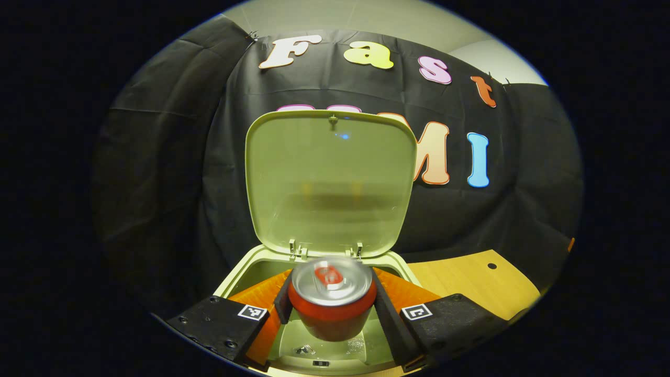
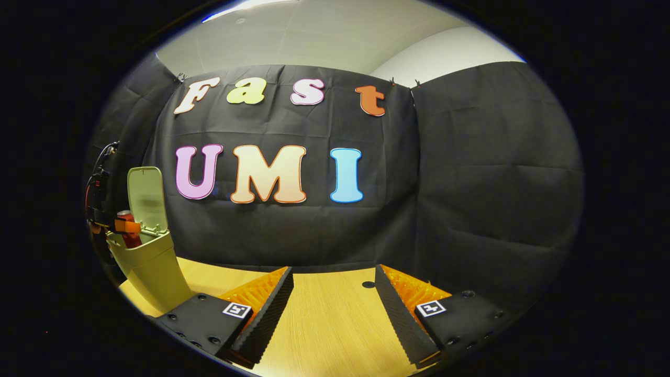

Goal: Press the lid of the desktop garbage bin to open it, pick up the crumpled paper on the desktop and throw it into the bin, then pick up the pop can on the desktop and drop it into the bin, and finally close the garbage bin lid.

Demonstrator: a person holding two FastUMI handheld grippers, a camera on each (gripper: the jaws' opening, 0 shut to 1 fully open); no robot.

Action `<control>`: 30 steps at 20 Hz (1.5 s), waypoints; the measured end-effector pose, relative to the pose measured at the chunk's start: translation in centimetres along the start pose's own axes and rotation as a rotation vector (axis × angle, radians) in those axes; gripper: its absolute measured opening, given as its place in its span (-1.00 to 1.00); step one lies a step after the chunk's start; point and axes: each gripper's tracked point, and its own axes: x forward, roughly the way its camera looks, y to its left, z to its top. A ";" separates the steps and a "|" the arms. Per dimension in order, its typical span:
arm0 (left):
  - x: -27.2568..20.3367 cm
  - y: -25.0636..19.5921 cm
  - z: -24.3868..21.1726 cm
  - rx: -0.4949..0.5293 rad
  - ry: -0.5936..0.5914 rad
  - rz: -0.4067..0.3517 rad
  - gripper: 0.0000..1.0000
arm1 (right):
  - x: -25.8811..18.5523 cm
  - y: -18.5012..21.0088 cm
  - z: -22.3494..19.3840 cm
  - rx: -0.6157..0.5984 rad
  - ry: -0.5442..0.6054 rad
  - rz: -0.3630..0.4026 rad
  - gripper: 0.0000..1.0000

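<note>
A red pop can point(image 1: 332, 301) with a silver top hangs upright over the open mouth of the pale green bin point(image 1: 238, 275). My left gripper point(image 1: 332, 314) is shut on it, one finger pressing each side. The bin's lid point(image 1: 330, 183) stands upright behind the can. In the right gripper view the same bin point(image 2: 152, 262) stands at the far left with its lid point(image 2: 146, 199) raised, and the can point(image 2: 127, 222) is held above it. My right gripper point(image 2: 333, 277) is open over the wooden table point(image 2: 324, 324), with nothing between its fingers.
The wooden table point(image 1: 471, 283) reaches right of the bin and has a small round hole point(image 1: 491, 266), also seen as a hole point(image 2: 368, 284) just beyond my right gripper. Black cloth walls close off the back and sides.
</note>
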 end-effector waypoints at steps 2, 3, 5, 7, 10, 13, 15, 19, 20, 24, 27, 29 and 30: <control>0.1 0.1 -0.1 0.002 0.001 0.004 0.58 | 0.0 0.0 0.0 -0.004 0.001 0.010 0.96; 0.0 0.1 -0.3 0.003 0.004 0.005 0.58 | 0.0 0.0 0.1 -0.006 0.001 0.014 0.96; -0.1 0.3 -0.4 0.003 0.007 0.008 0.57 | 0.0 0.0 0.1 -0.007 0.000 0.021 0.96; -0.5 0.3 -0.1 0.000 -0.005 0.012 0.58 | 0.1 0.2 0.1 -0.006 -0.001 0.028 0.96; -1.7 -0.1 1.1 0.004 -0.048 0.007 0.58 | 0.3 0.3 -0.1 -0.003 0.003 0.047 0.96; -2.9 -1.0 2.2 0.016 -0.077 0.002 0.57 | -0.1 0.6 0.1 -0.003 0.002 0.073 0.96; -4.1 -2.3 2.8 0.023 -0.097 -0.016 0.59 | 0.0 1.3 0.2 0.000 0.002 0.095 0.96; -6.2 -5.5 3.5 0.058 -0.139 -0.056 0.77 | 0.4 2.5 0.4 0.005 0.006 0.140 0.96; -6.7 -6.4 3.6 0.065 -0.148 -0.065 0.84 | 0.2 2.5 0.3 0.008 0.008 0.148 0.96; -8.8 -10.3 4.1 0.092 -0.185 -0.109 0.87 | -0.2 2.7 0.4 0.012 0.003 0.185 0.96; -10.3 -12.8 4.5 0.098 -0.207 -0.132 0.86 | -0.3 2.6 0.8 0.019 -0.005 0.207 0.96; -11.2 -14.1 4.8 0.083 -0.216 -0.143 0.86 | -0.4 2.8 0.9 0.026 -0.006 0.220 0.96; -11.5 -14.5 5.0 0.072 -0.220 -0.145 0.87 | -0.5 2.8 0.9 0.028 -0.007 0.226 0.96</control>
